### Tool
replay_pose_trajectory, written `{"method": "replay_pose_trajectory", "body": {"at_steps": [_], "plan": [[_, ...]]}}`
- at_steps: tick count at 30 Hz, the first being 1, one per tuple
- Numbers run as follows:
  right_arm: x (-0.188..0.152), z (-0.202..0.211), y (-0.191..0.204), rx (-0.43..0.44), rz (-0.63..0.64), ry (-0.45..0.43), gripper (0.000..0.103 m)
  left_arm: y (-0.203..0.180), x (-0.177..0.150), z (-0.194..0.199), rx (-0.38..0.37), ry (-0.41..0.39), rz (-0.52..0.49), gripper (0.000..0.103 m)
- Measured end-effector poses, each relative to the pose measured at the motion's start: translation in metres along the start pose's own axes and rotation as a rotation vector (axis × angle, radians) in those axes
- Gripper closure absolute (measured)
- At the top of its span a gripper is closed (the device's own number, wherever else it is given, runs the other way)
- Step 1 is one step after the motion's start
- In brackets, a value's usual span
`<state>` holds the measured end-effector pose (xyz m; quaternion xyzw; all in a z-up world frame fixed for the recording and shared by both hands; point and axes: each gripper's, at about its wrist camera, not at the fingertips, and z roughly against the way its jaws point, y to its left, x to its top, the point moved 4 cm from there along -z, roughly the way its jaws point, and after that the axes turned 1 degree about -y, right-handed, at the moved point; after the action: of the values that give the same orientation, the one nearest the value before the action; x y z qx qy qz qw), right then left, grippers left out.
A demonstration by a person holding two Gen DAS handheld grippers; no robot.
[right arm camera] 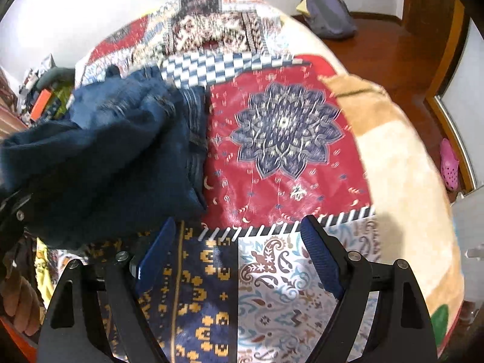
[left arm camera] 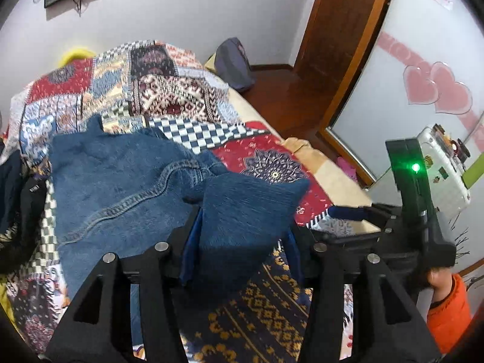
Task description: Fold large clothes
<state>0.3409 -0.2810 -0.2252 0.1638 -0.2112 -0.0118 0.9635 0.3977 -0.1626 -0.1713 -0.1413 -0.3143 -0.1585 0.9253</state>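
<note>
Jeans (left arm camera: 127, 187) lie on the bed's patchwork quilt (left arm camera: 266, 151). The left hand-held gripper (left arm camera: 239, 236) has a denim flap between its jaws, probably mid-fold; can't tell if it's pinched. The right hand-held gripper (right arm camera: 239, 260) hangs apart, empty, over the quilt.

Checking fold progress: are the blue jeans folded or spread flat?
Partly folded: the blue denim jeans lie bunched on the patchwork bedspread, one end raised between the left gripper fingers.
</note>
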Motion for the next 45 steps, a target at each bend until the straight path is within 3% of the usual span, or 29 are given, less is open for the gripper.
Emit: {"method": "replay_pose_trajectory", "body": {"at_steps": [3, 8, 10, 13, 17, 20, 25, 28, 31, 36, 41, 45], "plan": [[0.008, 0.023, 0.003, 0.009, 0.014, -0.053, 0.021, 0.001, 0.003, 0.028, 0.012, -0.063, -0.021, 0.052], [0.029, 0.057, 0.024, 0.029, 0.067, -0.149, 0.02, 0.032, 0.002, 0.069, 0.138, -0.177, -0.024, 0.036], [0.036, 0.062, 0.035, 0.04, 0.098, -0.178, 0.02, 0.053, -0.003, 0.069, 0.212, -0.171, -0.016, 0.032], [0.045, 0.069, 0.058, 0.06, 0.153, -0.212, 0.02, 0.091, -0.021, 0.059, 0.311, -0.094, 0.05, 0.032], [0.049, 0.051, 0.086, 0.078, 0.208, -0.195, 0.02, 0.12, -0.049, 0.039, 0.315, 0.013, 0.138, 0.032], [0.042, 0.03, 0.097, 0.084, 0.251, -0.15, 0.02, 0.124, -0.067, 0.02, 0.308, 0.07, 0.147, 0.031], [0.029, -0.01, 0.075, 0.05, 0.206, -0.027, 0.021, 0.122, -0.083, 0.017, 0.338, 0.023, 0.174, 0.026], [0.016, -0.032, 0.049, 0.102, 0.131, 0.053, 0.019, 0.122, -0.087, 0.015, 0.332, 0.018, 0.186, 0.025], [0.002, -0.04, 0.036, 0.12, 0.108, 0.08, 0.017, 0.119, -0.09, 0.015, 0.336, 0.011, 0.185, 0.022], [0.002, -0.027, 0.044, 0.075, 0.138, 0.068, 0.017, 0.117, -0.088, 0.017, 0.354, 0.008, 0.153, 0.022], [0.014, -0.004, 0.074, -0.031, 0.319, -0.021, 0.016, 0.122, -0.08, 0.023, 0.39, 0.003, 0.113, 0.022], [0.024, 0.003, 0.094, -0.01, 0.411, -0.059, 0.016, 0.134, -0.071, 0.027, 0.424, -0.013, 0.107, 0.022]]}}
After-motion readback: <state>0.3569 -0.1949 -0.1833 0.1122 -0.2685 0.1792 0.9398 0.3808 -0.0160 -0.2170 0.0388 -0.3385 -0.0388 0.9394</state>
